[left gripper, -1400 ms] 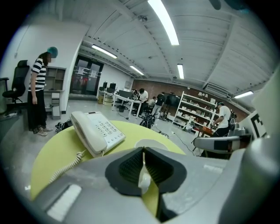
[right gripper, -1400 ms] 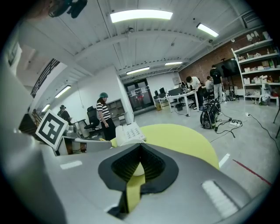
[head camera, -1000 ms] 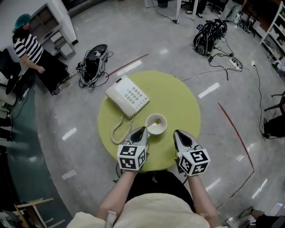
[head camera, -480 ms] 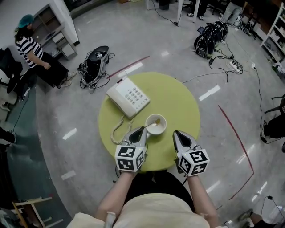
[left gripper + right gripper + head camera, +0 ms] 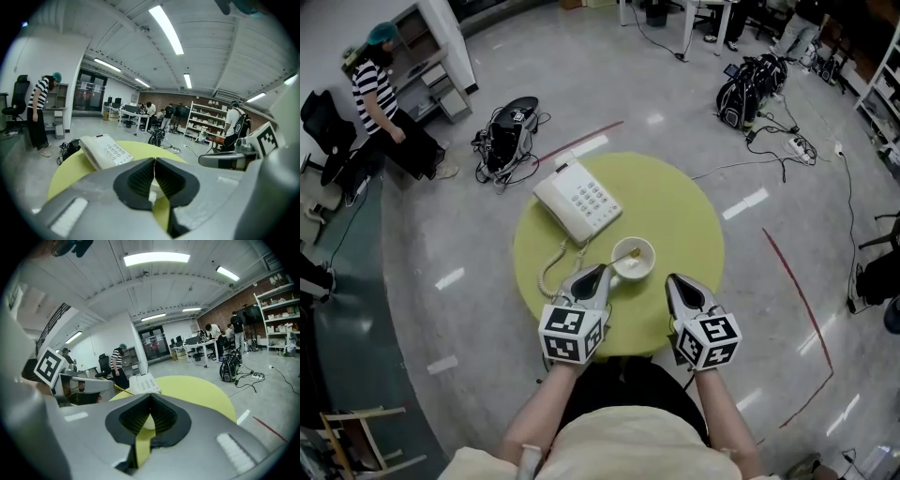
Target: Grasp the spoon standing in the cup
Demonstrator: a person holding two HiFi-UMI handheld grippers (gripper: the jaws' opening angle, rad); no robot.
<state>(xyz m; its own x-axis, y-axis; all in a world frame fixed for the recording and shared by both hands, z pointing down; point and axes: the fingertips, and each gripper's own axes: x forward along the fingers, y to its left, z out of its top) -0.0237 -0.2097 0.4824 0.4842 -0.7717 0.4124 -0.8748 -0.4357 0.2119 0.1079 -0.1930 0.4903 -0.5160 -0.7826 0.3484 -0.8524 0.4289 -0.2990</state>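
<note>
Showed left claw (image 5: 599, 273) closed, empty, just beside cup (image 5: 652, 260) with leaning spoon (image 5: 627, 255); right claw (image 5: 675, 279) closed too, near cup.

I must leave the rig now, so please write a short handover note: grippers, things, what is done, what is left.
Left gripper: jaws together, no spoon seen between them, tip close to the cup.
Right gripper: jaws together, empty, to the right of the cup.
Cup stands on the round table, spoon leaning in it; phone behind.
Done: grippers brought near the cup.
Left: open the jaws, grasp the spoon.
</note>
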